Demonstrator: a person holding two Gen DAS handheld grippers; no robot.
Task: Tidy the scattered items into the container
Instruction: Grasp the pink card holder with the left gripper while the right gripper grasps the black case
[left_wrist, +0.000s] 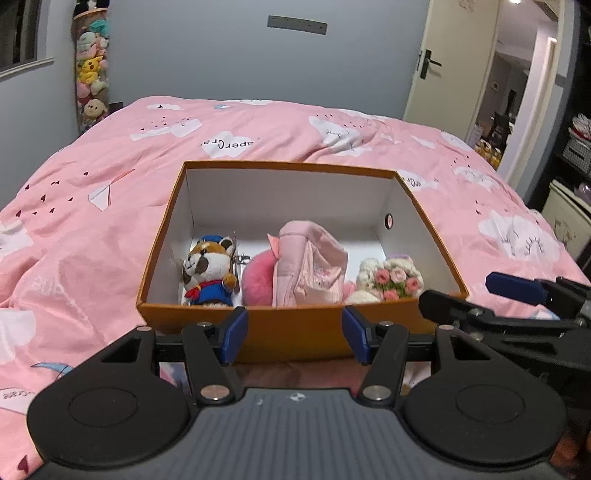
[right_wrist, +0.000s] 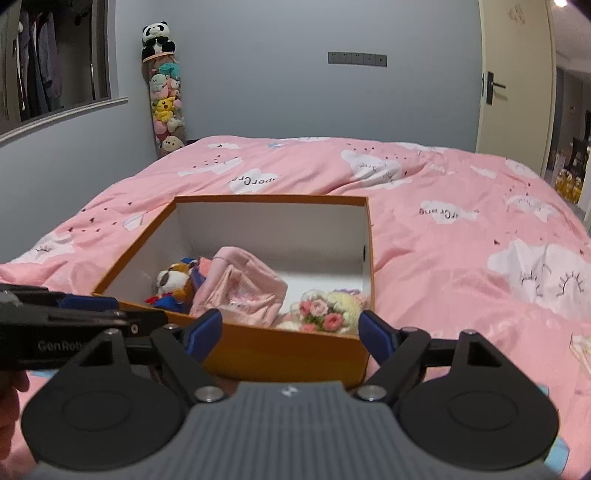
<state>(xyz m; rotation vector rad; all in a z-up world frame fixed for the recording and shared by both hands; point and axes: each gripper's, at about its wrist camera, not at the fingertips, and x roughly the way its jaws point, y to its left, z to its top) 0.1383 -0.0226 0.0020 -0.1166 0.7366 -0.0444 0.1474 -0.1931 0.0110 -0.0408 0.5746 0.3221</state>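
Note:
An orange cardboard box (left_wrist: 295, 332) with a white inside sits on the pink bed; it also shows in the right wrist view (right_wrist: 288, 350). Inside lie a bear plush in blue clothes (left_wrist: 208, 273), a pink fluffy ball (left_wrist: 258, 277), a pink cloth pouch (left_wrist: 310, 266) and a knitted flower bouquet (left_wrist: 391, 278). The right wrist view shows the plush (right_wrist: 171, 282), the pouch (right_wrist: 240, 286) and the bouquet (right_wrist: 325, 308). My left gripper (left_wrist: 294, 338) is open and empty, just in front of the box's near wall. My right gripper (right_wrist: 290, 334) is open and empty at the same wall, and shows at the right of the left wrist view (left_wrist: 517, 291).
The pink duvet (left_wrist: 92, 229) with cloud prints covers the whole bed. A tall hanging holder of plush toys (right_wrist: 166, 110) stands in the far corner. An open door (left_wrist: 454, 74) and shelves (left_wrist: 576, 147) are at the right.

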